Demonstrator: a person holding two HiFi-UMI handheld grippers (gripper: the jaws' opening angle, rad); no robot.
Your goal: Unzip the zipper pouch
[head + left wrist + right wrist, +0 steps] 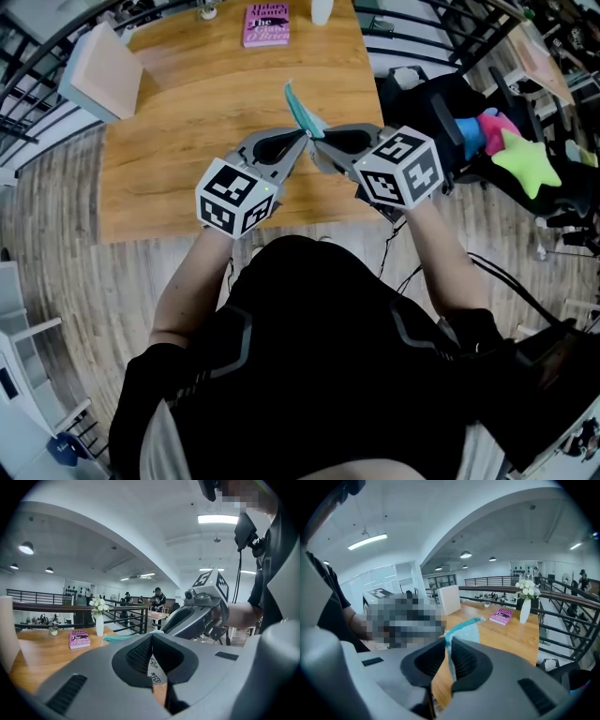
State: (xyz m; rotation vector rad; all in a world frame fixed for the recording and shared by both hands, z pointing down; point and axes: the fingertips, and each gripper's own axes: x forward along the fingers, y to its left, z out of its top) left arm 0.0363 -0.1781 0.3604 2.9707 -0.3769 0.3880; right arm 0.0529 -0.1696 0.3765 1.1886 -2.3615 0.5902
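My left tool (152, 662) is clenched on a white printed tab, which I take for the pull of the teal-edged grey fabric zipper pouch (305, 111). My right tool (449, 660) grips the pouch's fabric just beside it. That holds the pouch in the air above the wooden desk (187, 141), one side braced for the other to pull against. The pink paperback book (266, 25) and the white vase of flowers (525, 604) stand well apart from it, and nothing blocks the pull.

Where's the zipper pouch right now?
Head view, centre: the zipper pouch is held above the wooden table's near part, pinched between the left gripper and right gripper, with the pink book farther back.
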